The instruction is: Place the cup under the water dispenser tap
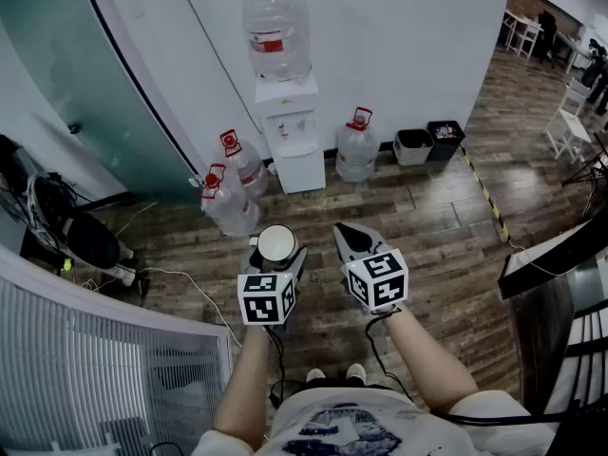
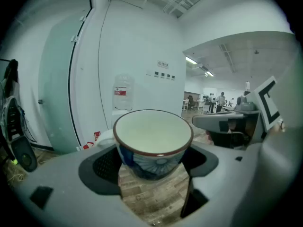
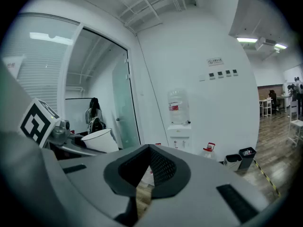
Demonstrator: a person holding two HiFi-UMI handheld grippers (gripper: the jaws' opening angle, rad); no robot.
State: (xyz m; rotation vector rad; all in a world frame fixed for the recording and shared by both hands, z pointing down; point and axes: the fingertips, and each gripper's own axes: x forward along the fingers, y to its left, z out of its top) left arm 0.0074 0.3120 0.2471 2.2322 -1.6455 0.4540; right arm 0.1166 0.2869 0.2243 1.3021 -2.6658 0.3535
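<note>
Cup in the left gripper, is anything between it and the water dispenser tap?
Nothing visible does. Bare wooden floor lies between the blue-patterned ceramic cup and the white water dispenser. Two clear plastic water jugs stand just left of that path.

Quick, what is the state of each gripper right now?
Left gripper: closed on the cup.
Right gripper: closed, empty.
</note>
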